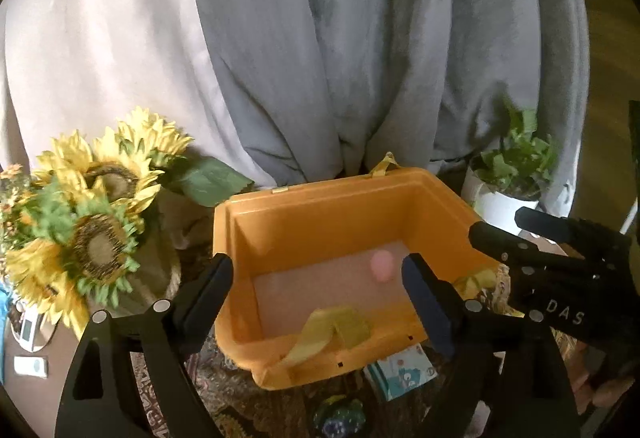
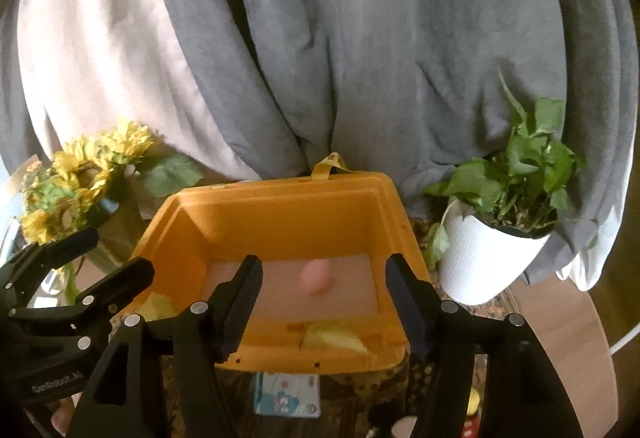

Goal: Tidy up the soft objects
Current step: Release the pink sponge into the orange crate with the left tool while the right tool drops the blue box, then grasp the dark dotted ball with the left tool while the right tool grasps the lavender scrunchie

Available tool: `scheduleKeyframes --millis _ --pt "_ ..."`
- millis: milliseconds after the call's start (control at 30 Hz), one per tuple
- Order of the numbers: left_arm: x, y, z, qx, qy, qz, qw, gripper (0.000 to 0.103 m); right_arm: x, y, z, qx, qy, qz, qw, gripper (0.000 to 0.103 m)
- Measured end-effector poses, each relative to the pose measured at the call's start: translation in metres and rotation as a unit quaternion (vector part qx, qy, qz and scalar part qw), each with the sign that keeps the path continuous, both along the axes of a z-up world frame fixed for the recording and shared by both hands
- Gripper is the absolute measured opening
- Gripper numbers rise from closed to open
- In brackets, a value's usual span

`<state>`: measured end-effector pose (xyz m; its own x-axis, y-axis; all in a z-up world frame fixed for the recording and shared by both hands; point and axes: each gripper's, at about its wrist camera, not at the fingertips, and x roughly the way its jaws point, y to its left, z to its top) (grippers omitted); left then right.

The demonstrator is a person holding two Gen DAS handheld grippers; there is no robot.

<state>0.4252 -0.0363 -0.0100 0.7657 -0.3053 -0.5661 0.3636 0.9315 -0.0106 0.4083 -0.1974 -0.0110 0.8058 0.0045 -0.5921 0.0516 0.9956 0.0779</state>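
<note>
Both grippers hover above the near rim of the open orange plastic bin [image 1: 344, 214], jaws apart and holding nothing: the left gripper [image 1: 318, 280] and the right gripper [image 2: 322, 286]. A small blurred pink egg-shaped soft object [image 1: 381, 267] is inside the bin, over its pale floor. A yellow fabric strap [image 1: 332, 330] drapes over the near wall. Artificial sunflowers [image 1: 92, 214] stand left, a potted green plant in a white ribbed pot [image 2: 484, 258] right, grey curtains [image 1: 360, 38] behind.

Curtains: grey curtain [image 2: 320, 38] beside a pale pink curtain [image 1: 100, 38], both hanging behind.
Flowers: yellow sunflowers [image 1: 92, 206] at the left.
Plant: green leaves in a white ribbed pot [image 2: 484, 262] at the right.
Bench: patterned cloth [image 1: 224, 382]; small white device [image 1: 31, 366] at the left edge.
</note>
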Motion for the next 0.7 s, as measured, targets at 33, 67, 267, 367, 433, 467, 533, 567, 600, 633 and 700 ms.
scheduleKeyframes --millis 33,67,267,367,433,467,533,567,600,633,700 --pt "-0.006 0.002 0.002 -0.001 -0.003 0.001 1.0 0.089 -0.006 0.001 0.002 -0.001 -0.002 0.0 1.0 0.065" --pt "-0.011 0.004 0.003 -0.001 -0.006 0.002 1.0 0.089 -0.011 0.003 0.004 -0.001 -0.004 0.0 1.0 0.065" --pt "-0.044 0.011 0.007 0.013 -0.028 0.003 0.9995 0.091 -0.044 0.013 0.013 -0.013 -0.015 -0.001 1.0 0.07" --pt "-0.06 0.015 0.004 0.023 -0.037 0.0 0.9991 0.093 -0.061 0.019 0.012 -0.019 -0.017 -0.005 1.0 0.072" --pt "-0.07 0.017 0.002 0.028 -0.04 0.002 0.9988 0.093 -0.072 0.022 0.011 -0.022 -0.016 -0.008 1.0 0.072" --pt "-0.074 0.017 0.0 0.029 -0.04 0.002 0.9988 0.093 -0.077 0.023 0.009 -0.023 -0.013 -0.009 1.0 0.072" --pt "-0.081 0.02 -0.005 0.027 -0.031 -0.003 0.9992 0.093 -0.085 0.024 0.005 -0.019 -0.006 -0.01 1.0 0.072" --pt "-0.083 0.02 -0.007 0.028 -0.028 -0.004 0.9992 0.093 -0.088 0.026 0.003 -0.019 -0.003 -0.009 1.0 0.072" --pt "-0.085 0.021 -0.01 0.029 -0.021 -0.005 0.9993 0.093 -0.091 0.026 0.001 -0.019 0.002 -0.009 1.0 0.072" --pt "-0.086 0.022 -0.012 0.029 -0.015 -0.006 0.9995 0.093 -0.093 0.027 -0.001 -0.018 0.008 -0.009 1.0 0.072" --pt "-0.088 0.023 -0.017 0.028 -0.005 -0.007 0.9996 0.093 -0.097 0.029 -0.006 -0.012 0.019 -0.007 1.0 0.072"
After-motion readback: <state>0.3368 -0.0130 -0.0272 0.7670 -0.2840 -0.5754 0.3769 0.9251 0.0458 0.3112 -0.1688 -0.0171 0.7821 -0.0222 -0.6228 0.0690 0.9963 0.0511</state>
